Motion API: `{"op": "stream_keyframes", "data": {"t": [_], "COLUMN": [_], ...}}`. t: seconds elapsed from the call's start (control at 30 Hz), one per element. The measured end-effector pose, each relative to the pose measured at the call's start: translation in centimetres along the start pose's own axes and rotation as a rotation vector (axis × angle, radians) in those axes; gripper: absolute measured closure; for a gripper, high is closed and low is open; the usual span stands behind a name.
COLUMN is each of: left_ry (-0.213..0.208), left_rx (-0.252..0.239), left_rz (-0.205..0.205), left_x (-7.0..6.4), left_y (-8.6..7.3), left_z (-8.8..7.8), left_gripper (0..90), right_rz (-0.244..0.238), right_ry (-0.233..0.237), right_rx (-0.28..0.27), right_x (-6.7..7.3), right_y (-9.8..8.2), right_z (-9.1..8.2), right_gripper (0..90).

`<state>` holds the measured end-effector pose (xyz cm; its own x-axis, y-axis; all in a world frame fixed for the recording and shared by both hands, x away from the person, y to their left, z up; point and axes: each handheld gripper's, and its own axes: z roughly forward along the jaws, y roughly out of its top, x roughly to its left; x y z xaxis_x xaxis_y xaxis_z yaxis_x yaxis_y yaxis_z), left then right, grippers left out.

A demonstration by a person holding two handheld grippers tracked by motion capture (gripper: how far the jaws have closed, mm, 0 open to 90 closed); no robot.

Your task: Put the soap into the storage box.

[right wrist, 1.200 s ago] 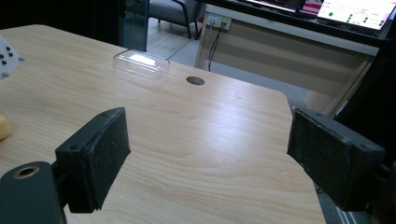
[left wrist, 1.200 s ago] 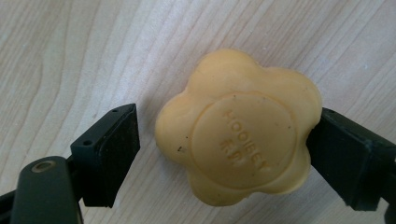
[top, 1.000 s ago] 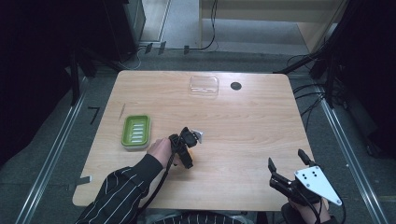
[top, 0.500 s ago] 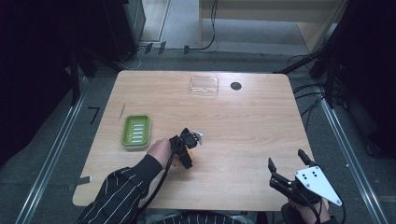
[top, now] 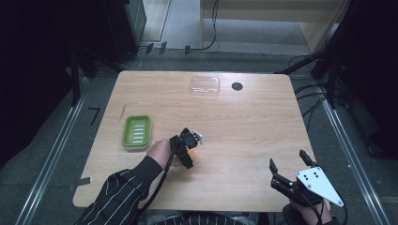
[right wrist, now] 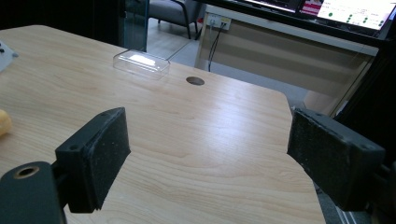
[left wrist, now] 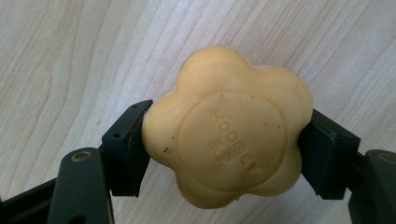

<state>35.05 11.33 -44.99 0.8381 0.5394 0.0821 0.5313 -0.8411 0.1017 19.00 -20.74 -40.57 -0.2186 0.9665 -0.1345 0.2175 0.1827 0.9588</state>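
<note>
My left gripper [left wrist: 224, 144] pinches the yellow flower-shaped soap bar [left wrist: 226, 128], lying flat on the wooden table [top: 244, 126] mid-left. Green ribbed soap dish [top: 136, 132] sits just left of it, nearest this hand. Right gripper [right wrist: 208, 154] spread wide, idle at near-right edge.
</note>
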Motion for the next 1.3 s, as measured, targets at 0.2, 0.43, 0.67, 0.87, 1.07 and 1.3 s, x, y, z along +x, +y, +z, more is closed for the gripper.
{"op": "stream_keyframes", "data": {"t": [0.2, 0.43, 0.67, 0.87, 1.07, 1.3], "left_ry": [-0.005, -0.007, -0.004, 0.002, 0.006, 0.011], "left_rx": [-0.023, -0.018, -0.011, -0.016, -0.018, -0.02], "left_rz": [-0.006, -0.013, -0.03, -0.042, -0.059, -0.076], "left_x": [0.3, 0.5, 0.9, 1.4, 1.8, 2.4], "left_y": [-0.6, -1.5, -2.3, -2.9, -3.4, -3.8], "left_z": [-0.6, -0.8, -1.1, -1.4, -1.5, -1.8], "left_gripper": [27.9, 27.9, 27.9, 27.9, 27.8, 27.9], "right_rz": [0.0, 0.001, 0.002, 0.003, 0.002, 0.002], "right_ry": [-0.001, -0.001, -0.001, -0.002, -0.002, -0.002], "right_rx": [0.0, -0.002, -0.003, -0.003, -0.003, -0.003], "right_x": [0.0, 0.0, 0.0, 0.0, 0.0, 0.0], "right_y": [0.0, 0.0, 0.0, 0.0, 0.0, 0.0], "right_z": [0.0, 0.0, 0.0, 0.0, 0.0, 0.0], "right_gripper": [13.3, 13.3, 13.3, 13.3, 13.3, 13.3]}}
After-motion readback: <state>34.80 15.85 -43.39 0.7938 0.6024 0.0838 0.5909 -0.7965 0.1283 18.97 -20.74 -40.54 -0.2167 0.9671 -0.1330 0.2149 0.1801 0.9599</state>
